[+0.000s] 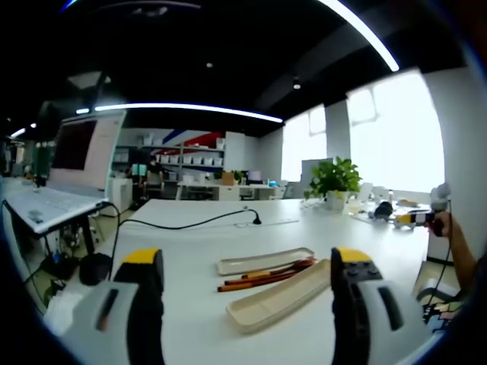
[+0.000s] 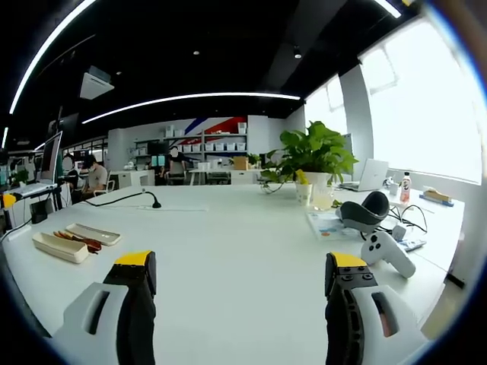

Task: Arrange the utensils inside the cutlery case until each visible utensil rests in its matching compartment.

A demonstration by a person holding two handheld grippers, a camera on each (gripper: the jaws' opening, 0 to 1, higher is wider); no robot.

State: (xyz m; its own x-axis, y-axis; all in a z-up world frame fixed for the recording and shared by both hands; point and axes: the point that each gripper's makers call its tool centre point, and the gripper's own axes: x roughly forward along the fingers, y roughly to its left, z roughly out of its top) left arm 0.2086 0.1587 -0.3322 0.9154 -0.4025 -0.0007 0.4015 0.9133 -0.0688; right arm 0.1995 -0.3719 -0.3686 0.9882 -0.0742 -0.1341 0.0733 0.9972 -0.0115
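Note:
On the white table lie two beige halves of a cutlery case: a deeper tray (image 1: 280, 295) close in and a flatter lid (image 1: 264, 261) behind it. Between them rest reddish-brown utensils (image 1: 266, 275), looking like chopsticks. My left gripper (image 1: 247, 281) stands open just short of them, with nothing between its jaws. In the right gripper view the same tray (image 2: 59, 246), lid (image 2: 93, 233) and utensils (image 2: 74, 239) sit far off at the left. My right gripper (image 2: 239, 277) is open over bare table. The other gripper (image 1: 415, 219), held in a person's hand, shows at the right edge.
A black cable (image 1: 190, 223) runs across the table (image 1: 190, 251) behind the case. A potted plant (image 2: 310, 163), a cup, a black headset (image 2: 365, 213), a white controller (image 2: 388, 252) and papers occupy the right side. A monitor (image 1: 76, 152) stands at the left.

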